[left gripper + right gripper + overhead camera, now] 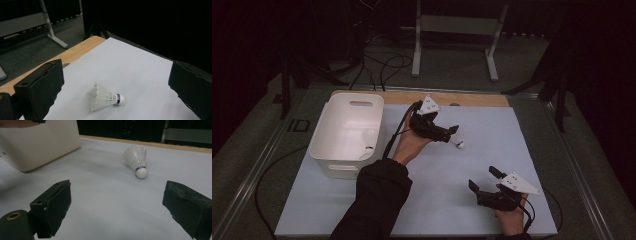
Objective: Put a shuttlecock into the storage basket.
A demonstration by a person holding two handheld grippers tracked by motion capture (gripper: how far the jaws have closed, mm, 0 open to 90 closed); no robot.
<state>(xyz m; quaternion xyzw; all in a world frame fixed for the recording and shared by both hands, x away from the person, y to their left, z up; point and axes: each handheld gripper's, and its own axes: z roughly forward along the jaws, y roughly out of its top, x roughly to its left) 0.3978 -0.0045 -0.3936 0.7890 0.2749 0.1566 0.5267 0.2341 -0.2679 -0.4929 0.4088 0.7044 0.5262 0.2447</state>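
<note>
A white shuttlecock (106,98) is seen lying on its side on the pale blue mat (492,145), near the middle of the table and a little toward the far edge, its cork tip with a blue band turned away from the feathers. In the high view it (459,145) lies just off the tips of the left gripper (451,134), which is held low above the mat by the person's left hand (409,145); the jaws are spread wide, and in the left gripper view the shuttlecock is framed between them without being touched. The right gripper (484,179) is held near the front right part of the mat, well apart from the shuttlecock, its jaws likewise spread and nothing gripped. A white plastic bin (347,132) is placed at the left of the mat, beside the left forearm. A strip of wooden tabletop (447,98) is exposed along the far edge.
</note>
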